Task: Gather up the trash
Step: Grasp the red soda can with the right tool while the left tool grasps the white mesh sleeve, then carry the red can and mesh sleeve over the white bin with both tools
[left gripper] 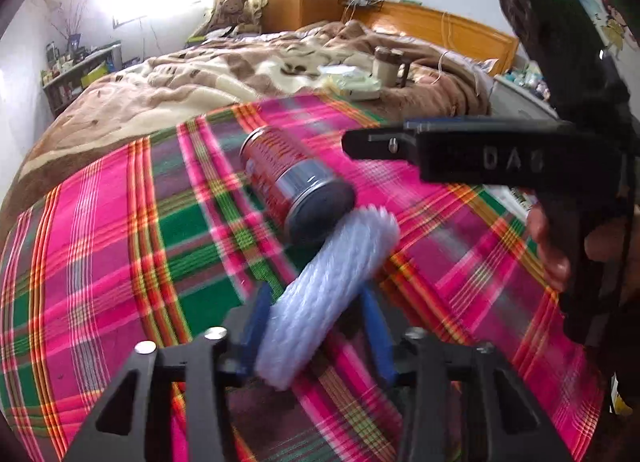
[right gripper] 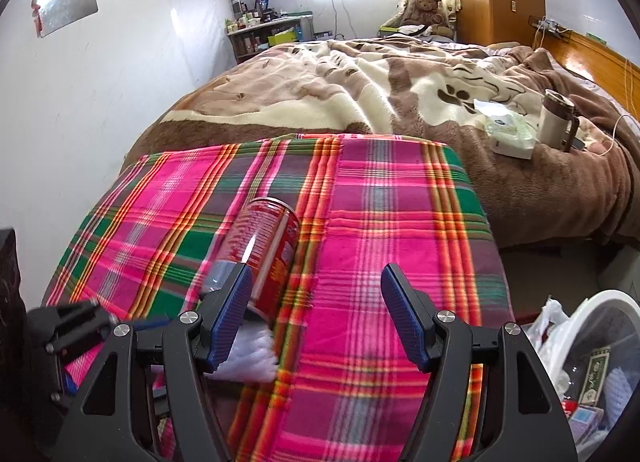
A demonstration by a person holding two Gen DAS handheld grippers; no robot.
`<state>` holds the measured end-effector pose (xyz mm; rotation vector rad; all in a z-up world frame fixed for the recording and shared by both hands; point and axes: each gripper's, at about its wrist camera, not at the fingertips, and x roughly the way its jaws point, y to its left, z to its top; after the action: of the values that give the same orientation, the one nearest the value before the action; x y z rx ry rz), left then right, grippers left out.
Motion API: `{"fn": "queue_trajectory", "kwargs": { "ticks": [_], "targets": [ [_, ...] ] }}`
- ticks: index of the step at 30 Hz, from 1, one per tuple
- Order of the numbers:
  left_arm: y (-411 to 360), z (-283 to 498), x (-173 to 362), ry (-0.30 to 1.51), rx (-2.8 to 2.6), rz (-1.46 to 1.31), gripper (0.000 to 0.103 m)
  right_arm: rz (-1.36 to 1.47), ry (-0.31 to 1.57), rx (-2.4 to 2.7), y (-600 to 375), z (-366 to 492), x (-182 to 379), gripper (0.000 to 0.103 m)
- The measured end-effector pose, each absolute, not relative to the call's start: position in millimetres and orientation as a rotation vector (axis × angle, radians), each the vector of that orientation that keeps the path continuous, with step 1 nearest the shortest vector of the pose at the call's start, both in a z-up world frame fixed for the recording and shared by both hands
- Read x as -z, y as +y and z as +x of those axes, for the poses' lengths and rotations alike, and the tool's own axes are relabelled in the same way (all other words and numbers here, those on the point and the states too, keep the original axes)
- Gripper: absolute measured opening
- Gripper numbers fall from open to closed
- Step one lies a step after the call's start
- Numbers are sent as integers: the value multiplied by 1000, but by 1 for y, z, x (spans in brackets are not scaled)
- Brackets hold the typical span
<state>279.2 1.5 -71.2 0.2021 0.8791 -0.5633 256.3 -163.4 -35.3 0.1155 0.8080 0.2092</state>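
One bed (right gripper: pixel 280 74) fills the room, covered by a brown and cream fleece blanket (right gripper: pixel 400 78). In front of it, one pink, green and orange plaid cloth (right gripper: pixel 380 222) is spread over a raised surface; what lies under it cannot be told.

Trash on the plaid cloth, two pieces: one red tin can (left gripper: pixel 294 186) on its side, metal end toward the left wrist camera, and one white foam net sleeve (left gripper: pixel 324 294) lying just below it, its far end touching or nearly touching the can's rim.

Left tool (left gripper: pixel 316 330): blue pads on either side of the foam net sleeve, clamped on its near part; picture is motion-blurred.

Right tool (right gripper: pixel 316 318): pads apart, nothing between them, hovering over bare plaid. The can sits just left of and partly behind its left finger (right gripper: pixel 228 318); a bit of the white sleeve shows below that finger. From the left wrist view the right tool comes in from the right edge, with a hand (left gripper: pixel 548 246) on its grip.

One white bin (right gripper: pixel 592 346) with a plastic liner stands at the lower right beside the cloth, with wrappers inside.

On the blanket: one lidded cream mug (right gripper: pixel 556 122) and one tissue pack (right gripper: pixel 508 134).
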Motion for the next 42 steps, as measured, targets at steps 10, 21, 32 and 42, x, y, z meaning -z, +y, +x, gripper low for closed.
{"fn": "queue_trajectory", "kwargs": {
  "ticks": [10, 21, 32, 42],
  "targets": [
    [41, 269, 73, 910, 483, 126, 33, 133, 838, -259, -146, 269, 40, 68],
    [96, 275, 75, 926, 254, -28, 33, 152, 889, -296, -122, 284, 52, 68],
    [87, 291, 79, 926, 248, -51, 39, 147, 909, -271, -119, 290, 62, 68],
    [74, 280, 73, 900, 256, -10, 31, 120, 883, -282, -121, 275, 58, 59]
  ]
}}
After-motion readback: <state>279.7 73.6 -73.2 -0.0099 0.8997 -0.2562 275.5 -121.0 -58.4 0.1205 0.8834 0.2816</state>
